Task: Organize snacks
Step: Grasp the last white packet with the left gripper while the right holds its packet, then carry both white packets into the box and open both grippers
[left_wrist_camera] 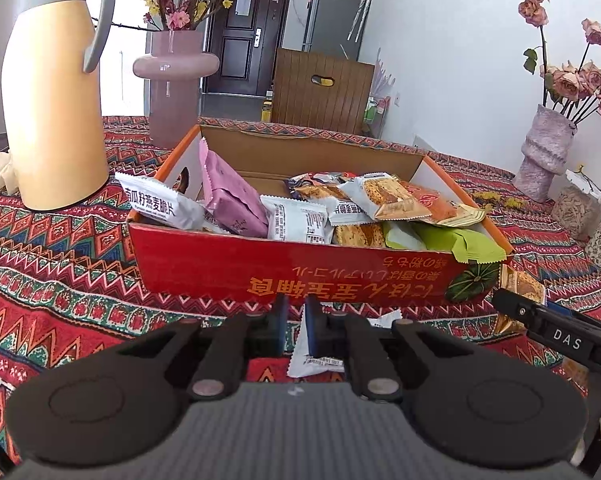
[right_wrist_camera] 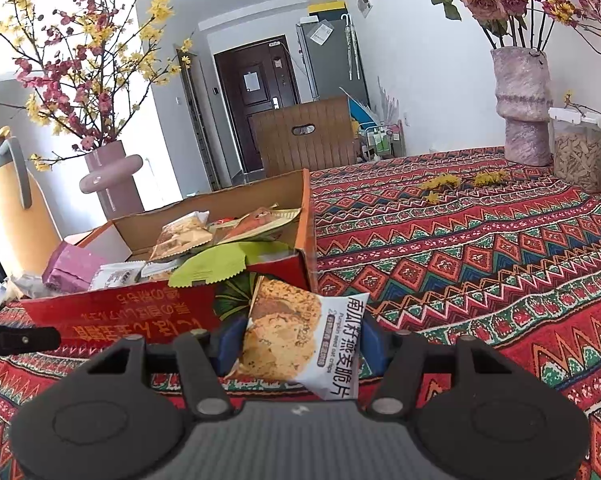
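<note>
Left gripper (left_wrist_camera: 296, 322) sits low in front of the red snack box (left_wrist_camera: 300, 266), pitched down toward the near wall. Blue pads nearly together, only a thin gap. A white packet (left_wrist_camera: 316, 354) lies on the patterned tablecloth (left_wrist_camera: 52, 248) right under the fingertips; can't tell whether the pads pinch its edge or it's just below them.

Right gripper (right_wrist_camera: 298, 344) is off the box's near right corner, also angled down, jaws about half open and clamped on an oat crisp packet (right_wrist_camera: 296, 340). Pads press both sides of the packet; it's held tilted, printed face up, in front of the box's near wall and outside it. In the left wrist view the right gripper's finger (left_wrist_camera: 540, 316) comes in from the right, with the held packet just beside the corner.

Box: open-top cardboard, red outside, orange rim, flap standing at the back. Contents are a loose pile:
- white oat crisp packet (left_wrist_camera: 160, 202) leaning over the near left rim
- purple packet (left_wrist_camera: 230, 196) upright beside it
- small white packet (left_wrist_camera: 294, 220) in the middle, back side showing
- green packet (left_wrist_camera: 464, 246) draped over the near right rim
- several orange and cracker-print packets (left_wrist_camera: 396, 196) stacked toward the back right

Behind the box: yellow thermos jug (left_wrist_camera: 56, 104) at left, pink vase (left_wrist_camera: 176, 64) with flowering branches, textured vase (right_wrist_camera: 522, 104) with roses far right, clear container (right_wrist_camera: 580, 152) beside it
</note>
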`<move>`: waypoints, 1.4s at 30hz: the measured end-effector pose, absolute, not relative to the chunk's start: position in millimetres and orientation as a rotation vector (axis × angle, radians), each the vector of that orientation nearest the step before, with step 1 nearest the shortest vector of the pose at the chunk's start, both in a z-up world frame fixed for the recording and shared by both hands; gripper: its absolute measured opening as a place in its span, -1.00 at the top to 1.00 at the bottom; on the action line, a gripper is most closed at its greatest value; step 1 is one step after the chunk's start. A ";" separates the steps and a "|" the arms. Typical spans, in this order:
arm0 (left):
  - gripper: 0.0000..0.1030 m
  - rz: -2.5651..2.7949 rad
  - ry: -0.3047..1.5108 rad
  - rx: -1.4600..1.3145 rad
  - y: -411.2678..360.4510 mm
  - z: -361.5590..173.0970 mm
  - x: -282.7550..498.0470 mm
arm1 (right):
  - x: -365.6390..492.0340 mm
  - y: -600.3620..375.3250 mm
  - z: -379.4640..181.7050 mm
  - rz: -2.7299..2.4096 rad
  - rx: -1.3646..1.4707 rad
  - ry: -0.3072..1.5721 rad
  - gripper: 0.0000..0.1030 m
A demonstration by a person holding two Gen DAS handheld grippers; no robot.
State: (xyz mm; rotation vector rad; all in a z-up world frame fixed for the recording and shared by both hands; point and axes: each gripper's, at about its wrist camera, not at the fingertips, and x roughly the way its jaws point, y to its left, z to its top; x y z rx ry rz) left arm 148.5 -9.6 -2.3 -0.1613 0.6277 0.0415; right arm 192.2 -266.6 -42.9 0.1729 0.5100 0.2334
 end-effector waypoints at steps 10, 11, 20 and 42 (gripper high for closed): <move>-0.95 0.007 0.702 -0.085 -44.1 -11.0 171.9 | 186.4 -268.5 -40.5 0.250 0.176 0.487 -0.16; -1.00 0.006 0.719 -0.073 -49.7 -14.7 176.9 | 186.1 -268.5 -40.2 0.252 0.177 0.485 -0.16; -0.72 0.071 0.816 -0.040 -57.6 -47.7 204.2 | 185.5 -270.0 -39.7 0.275 0.191 0.484 -0.17; -0.02 -0.016 0.577 -0.044 -40.7 24.8 160.1 | 170.0 -255.7 -7.3 0.309 0.154 0.392 -0.17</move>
